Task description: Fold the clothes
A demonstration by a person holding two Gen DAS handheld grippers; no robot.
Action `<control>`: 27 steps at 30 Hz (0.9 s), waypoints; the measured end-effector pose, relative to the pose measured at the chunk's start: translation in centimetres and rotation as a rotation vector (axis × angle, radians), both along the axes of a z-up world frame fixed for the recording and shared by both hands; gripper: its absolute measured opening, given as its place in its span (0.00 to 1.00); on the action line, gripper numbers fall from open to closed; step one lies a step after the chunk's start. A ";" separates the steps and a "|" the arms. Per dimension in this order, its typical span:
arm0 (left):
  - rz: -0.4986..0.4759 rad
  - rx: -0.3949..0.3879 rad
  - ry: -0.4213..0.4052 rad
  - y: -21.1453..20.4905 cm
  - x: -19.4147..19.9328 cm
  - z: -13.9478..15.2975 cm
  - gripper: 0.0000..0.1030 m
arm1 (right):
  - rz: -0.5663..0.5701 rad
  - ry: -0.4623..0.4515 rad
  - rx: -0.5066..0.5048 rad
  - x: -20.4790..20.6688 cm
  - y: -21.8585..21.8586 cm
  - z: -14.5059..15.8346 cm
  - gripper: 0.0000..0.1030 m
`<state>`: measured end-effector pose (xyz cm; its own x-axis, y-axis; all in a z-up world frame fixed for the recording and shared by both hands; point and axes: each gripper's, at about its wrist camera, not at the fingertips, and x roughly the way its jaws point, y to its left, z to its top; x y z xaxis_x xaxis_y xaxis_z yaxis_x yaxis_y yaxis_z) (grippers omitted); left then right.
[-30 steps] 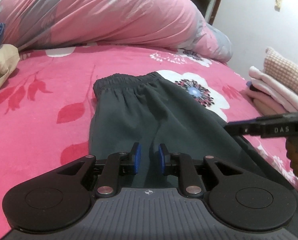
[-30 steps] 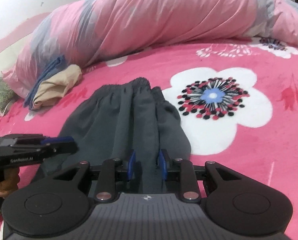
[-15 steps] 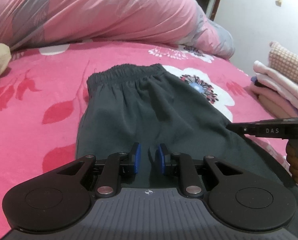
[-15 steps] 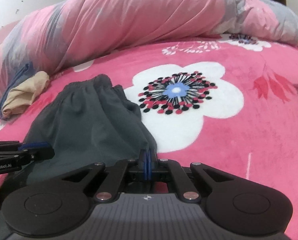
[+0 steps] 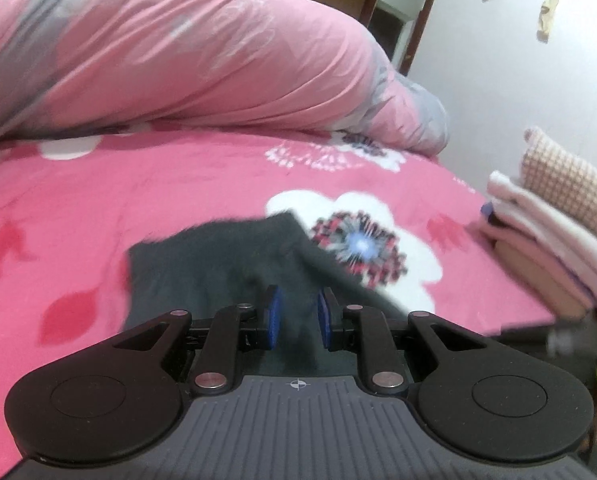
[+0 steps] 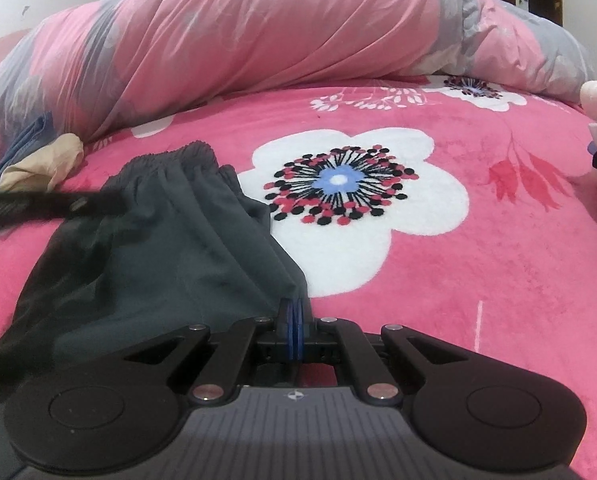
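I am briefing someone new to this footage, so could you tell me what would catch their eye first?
The bright pink bedspread with its big white flower, then the dark grey shorts lying on it. The right tongs are shut on the shorts' edge; the left tongs are open above the cloth.

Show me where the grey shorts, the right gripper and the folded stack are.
grey shorts (image 6: 170, 248): right wrist view, middle of cloth.
right gripper (image 6: 294, 334): right wrist view, between closed tips.
folded stack (image 5: 546, 236): left wrist view, pink layers.
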<state>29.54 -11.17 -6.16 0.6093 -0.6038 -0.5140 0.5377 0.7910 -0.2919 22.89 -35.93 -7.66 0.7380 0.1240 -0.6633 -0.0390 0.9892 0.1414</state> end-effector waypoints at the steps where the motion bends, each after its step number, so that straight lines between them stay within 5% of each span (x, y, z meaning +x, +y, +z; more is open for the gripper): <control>1: -0.014 0.005 -0.006 -0.8 0.6 -0.2 0.19 | -0.001 -0.001 0.005 -0.1 -0.1 0.0 0.01; 8: -0.024 0.054 0.006 -3.1 3.0 -2.1 0.19 | 0.044 -0.016 0.058 -1.5 -1.4 0.5 0.05; 14: -0.013 0.064 0.045 -3.5 4.1 -2.8 0.20 | -0.045 -0.094 0.148 -10.3 -5.8 4.8 0.10; 20: 0.001 0.023 0.015 -0.2 0.6 3.1 0.23 | -0.148 -0.101 0.149 -22.4 -7.6 7.6 0.11; 27: -0.034 0.121 -0.076 5.4 -11.1 9.9 0.28 | 0.024 -0.107 0.189 -29.1 -3.0 7.0 0.11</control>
